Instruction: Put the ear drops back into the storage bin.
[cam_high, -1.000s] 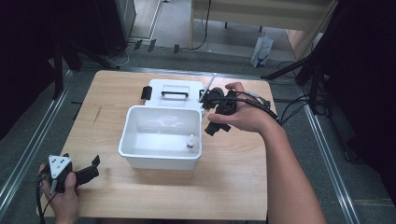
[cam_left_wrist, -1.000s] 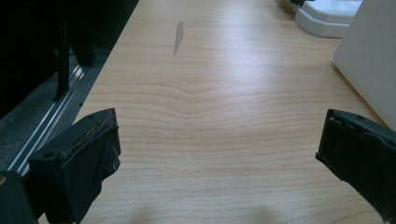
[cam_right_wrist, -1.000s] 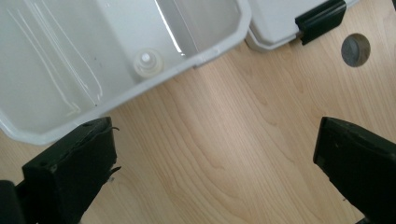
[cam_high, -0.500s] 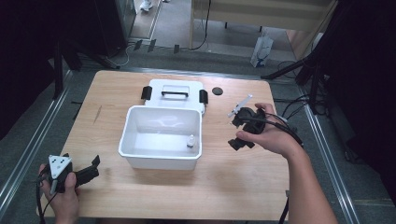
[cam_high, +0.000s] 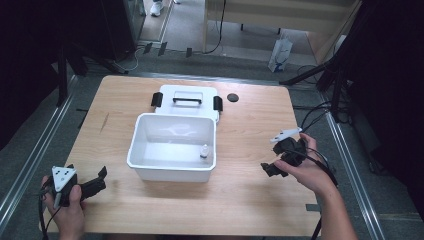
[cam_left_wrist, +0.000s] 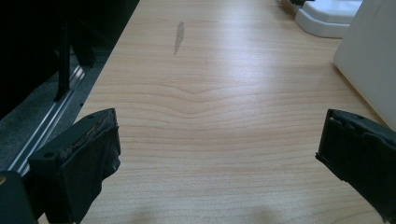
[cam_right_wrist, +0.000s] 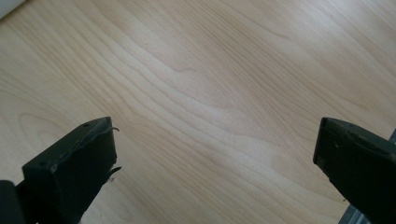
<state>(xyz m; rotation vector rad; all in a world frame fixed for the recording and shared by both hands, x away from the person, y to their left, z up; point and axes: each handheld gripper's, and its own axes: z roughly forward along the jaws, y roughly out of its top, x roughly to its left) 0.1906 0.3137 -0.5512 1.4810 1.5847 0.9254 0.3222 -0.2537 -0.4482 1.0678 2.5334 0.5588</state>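
High view, read from left to right. At the lower left of the frame the left gripper (cam_high: 95, 182) was held by the person's left hand (cam_high: 65, 210) at the near corner of the wooden table (cam_high: 250, 200), its jaws spread and holding nothing; in the left gripper view the two black jaws stood wide apart over bare wood, with a white wall of the bin at the right edge of that frame.

At centre stood the open white bin (cam_high: 172, 167), and inside it, at its lower right corner, a small white bottle (cam_high: 204, 151) stood upright (details too small to tell). Touching the bin's far side, toward the top of the frame, lay the white lid (cam_high: 187, 100) with its black handle and black latches. Just right of the lid, apart from it, lay a small black round cap (cam_high: 232, 97).

At the lower right of the frame the right gripper (cam_high: 272, 170) was held in the right hand (cam_high: 305, 172), well apart from the bin; the right gripper view showed its jaws spread wide over bare wood, gripping nothing.
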